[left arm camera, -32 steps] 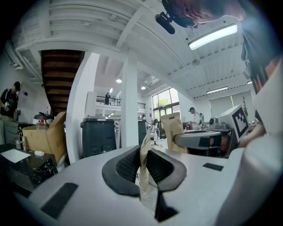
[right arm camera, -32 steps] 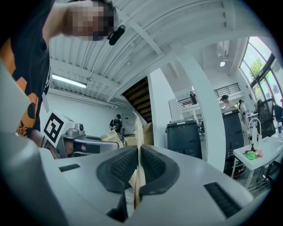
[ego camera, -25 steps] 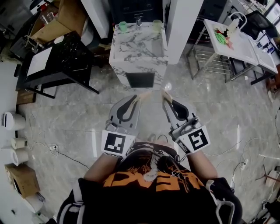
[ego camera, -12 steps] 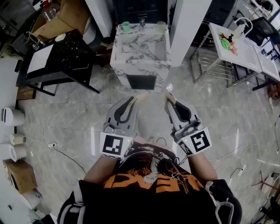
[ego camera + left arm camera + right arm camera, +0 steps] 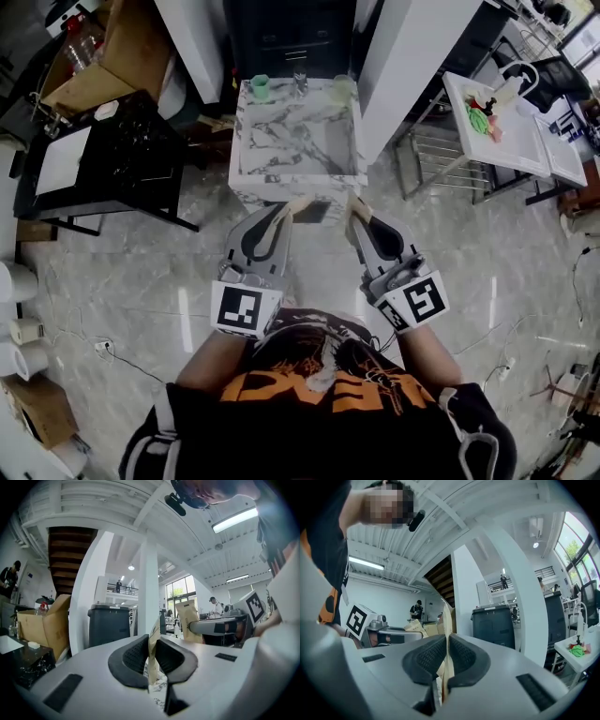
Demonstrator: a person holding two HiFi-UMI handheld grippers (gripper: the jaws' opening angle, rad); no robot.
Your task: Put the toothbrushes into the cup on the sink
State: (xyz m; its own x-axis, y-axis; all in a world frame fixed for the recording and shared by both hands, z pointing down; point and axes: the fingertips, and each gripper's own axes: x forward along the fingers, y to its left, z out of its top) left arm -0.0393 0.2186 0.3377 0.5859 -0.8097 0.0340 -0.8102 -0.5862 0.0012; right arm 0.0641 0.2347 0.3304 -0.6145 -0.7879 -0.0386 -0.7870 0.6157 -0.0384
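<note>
A white marble sink (image 5: 297, 141) stands ahead on the floor, with a green cup (image 5: 260, 86) at its back left and a pale cup (image 5: 339, 87) at its back right. My left gripper (image 5: 285, 212) is shut on a beige paper-wrapped toothbrush (image 5: 152, 656) that sticks up between the pads. My right gripper (image 5: 356, 208) is likewise shut on a second beige wrapped toothbrush (image 5: 446, 630). Both grippers are held side by side at chest height, just short of the sink's front edge. The brush heads are hidden by the wrapping.
A faucet (image 5: 300, 82) sits between the two cups. A black table (image 5: 103, 159) stands left of the sink, a white pillar (image 5: 412, 56) to its right, and a white table (image 5: 511, 117) with a wire rack farther right. Cables lie on the tiled floor.
The sink has come closer, and its front edge now reaches the gripper tips in the head view. Both grippers keep their pose and their hold.
</note>
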